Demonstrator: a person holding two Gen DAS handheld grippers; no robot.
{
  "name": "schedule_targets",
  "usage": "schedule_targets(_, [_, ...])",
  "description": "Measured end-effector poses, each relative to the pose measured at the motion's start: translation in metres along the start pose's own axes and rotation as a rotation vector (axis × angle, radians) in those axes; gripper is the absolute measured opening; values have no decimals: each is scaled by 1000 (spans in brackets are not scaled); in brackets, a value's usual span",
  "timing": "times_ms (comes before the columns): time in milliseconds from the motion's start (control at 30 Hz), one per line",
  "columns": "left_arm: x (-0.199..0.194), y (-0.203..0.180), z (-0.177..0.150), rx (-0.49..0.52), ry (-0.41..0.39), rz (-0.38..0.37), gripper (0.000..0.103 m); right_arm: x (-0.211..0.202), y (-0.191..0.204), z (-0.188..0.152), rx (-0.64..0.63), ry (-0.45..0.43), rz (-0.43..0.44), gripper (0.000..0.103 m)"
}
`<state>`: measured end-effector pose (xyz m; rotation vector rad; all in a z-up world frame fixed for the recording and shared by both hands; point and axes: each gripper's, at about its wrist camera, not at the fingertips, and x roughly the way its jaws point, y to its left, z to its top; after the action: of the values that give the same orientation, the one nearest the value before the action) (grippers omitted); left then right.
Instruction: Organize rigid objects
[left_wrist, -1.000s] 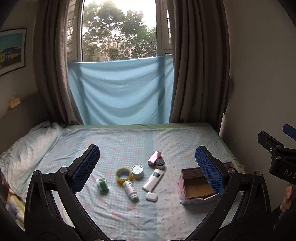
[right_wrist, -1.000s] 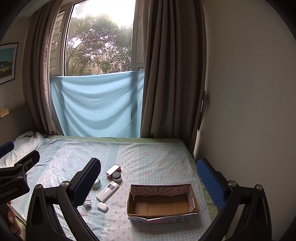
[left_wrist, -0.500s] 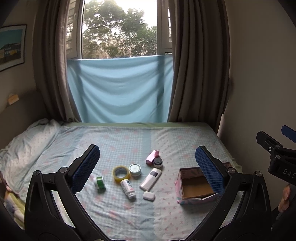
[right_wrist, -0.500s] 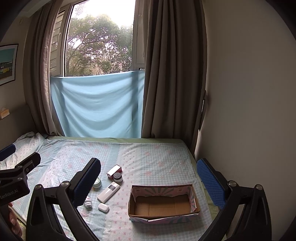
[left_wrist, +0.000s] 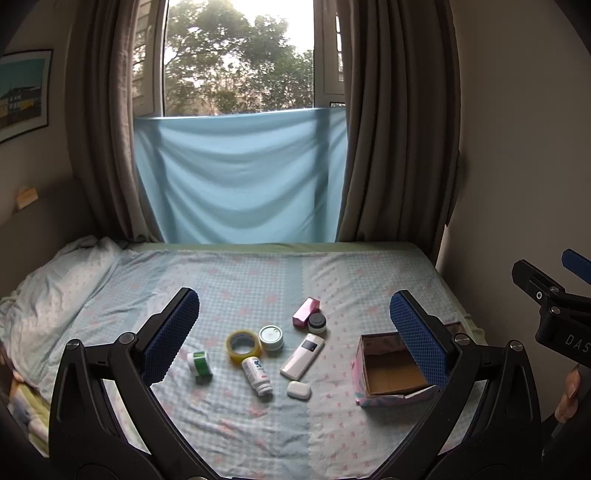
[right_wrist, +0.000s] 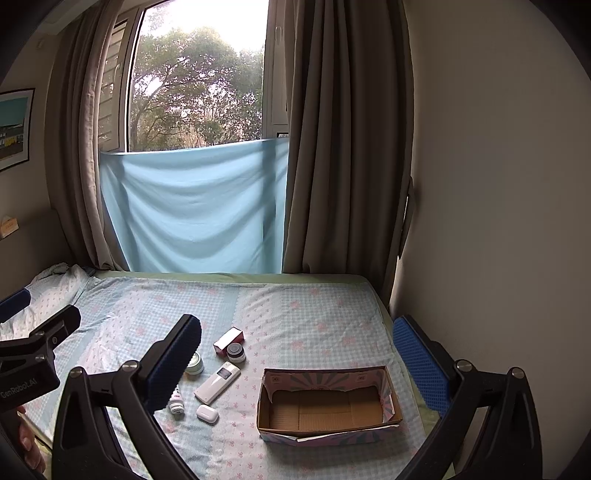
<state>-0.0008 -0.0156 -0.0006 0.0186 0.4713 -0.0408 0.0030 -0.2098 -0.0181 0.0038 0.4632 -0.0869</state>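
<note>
Both sets of jaws stand wide and hold nothing: left gripper (left_wrist: 291, 328) hangs above the scattered items, right gripper (right_wrist: 295, 354) above the empty cardboard box (right_wrist: 327, 406) — likely the destination. Remote control (left_wrist: 303, 356), tape roll (left_wrist: 243, 346), pill bottle (left_wrist: 256, 374) and earbud case (left_wrist: 298, 390) lie loose on the bedsheet (left_wrist: 258, 280), well clear of both

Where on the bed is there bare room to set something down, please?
Bare sheet lies between the remote and the box, across the far half toward the blue cloth, and along the near edge. It is crowded around the tape, tin and bottle.
</note>
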Motion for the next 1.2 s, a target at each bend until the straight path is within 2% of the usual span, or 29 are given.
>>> schedule_targets(333, [6,10,-2,-7,24,10,102,5,6,4,2,18,4,103])
schedule_targets(500, [18,31,-6,-30,75,44,103,20,21,9,-22,49,43,103])
schedule_targets(700, [45,76,-24,-39,168,67,103,56,55,7,-25,117,61,103])
schedule_targets(833, [72,112,-30,-59,225,67,102,81,80,-1,12,204,90,103])
schedule_targets(1000, [119,147,-33,-31,301,51,102,119,113,-9,57,296,88,103])
schedule_targets(1200, [202,179,-45,-2,445,-11,102,181,148,-21,106,407,53,103])
